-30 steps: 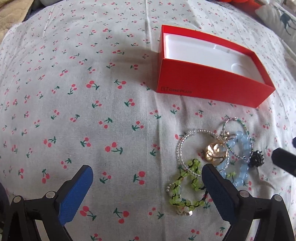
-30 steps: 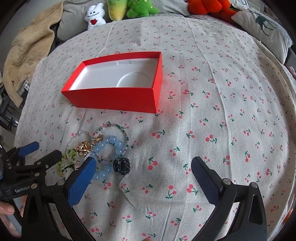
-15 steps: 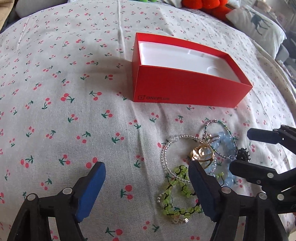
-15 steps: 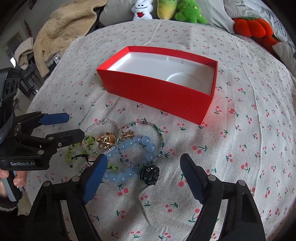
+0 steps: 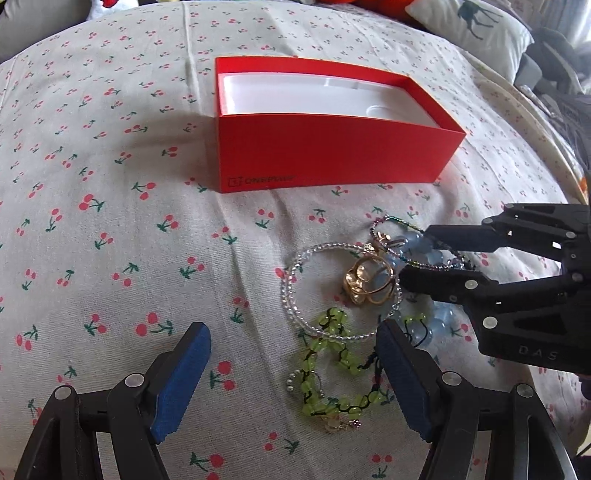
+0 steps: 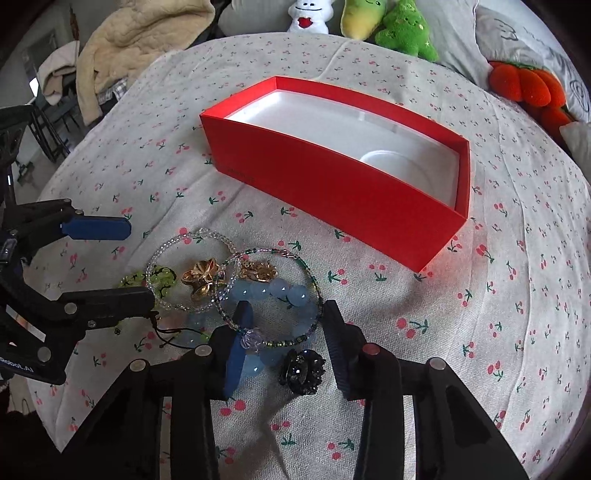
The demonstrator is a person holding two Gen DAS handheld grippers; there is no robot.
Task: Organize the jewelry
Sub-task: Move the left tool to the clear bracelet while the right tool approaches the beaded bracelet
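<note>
A red box (image 5: pixel 332 155) (image 6: pixel 332 184) with a white, empty inside stands open on the cherry-print cloth. In front of it lies a tangle: clear bead bracelet (image 5: pixel 293 291), gold flower piece (image 5: pixel 369 282) (image 6: pixel 201 277), green bead bracelet (image 5: pixel 332 369), blue bead bracelet (image 6: pixel 288 291), thin multicolour bracelet (image 6: pixel 308 271) and black flower piece (image 6: pixel 301 369). My left gripper (image 5: pixel 291 326) (image 6: pixel 140 262) hangs open over the pile's left side, green beads by its right finger. My right gripper (image 6: pixel 286 308) (image 5: pixel 415 254) is closing, with the blue and thin bracelets between its jaws; no firm pinch shows.
The cherry-print cloth (image 5: pixel 110 221) covers a rounded, soft surface. Plush toys (image 6: pixel 388 22), an orange plush (image 6: pixel 528 85) and pillows line the far edge. A beige blanket (image 6: pixel 140 44) is heaped at the far left.
My right gripper has come down and in over the blue bracelet, and its jaws have narrowed a lot. The left gripper's jaws narrowed slightly and it rolled; the jewelry has not moved.
</note>
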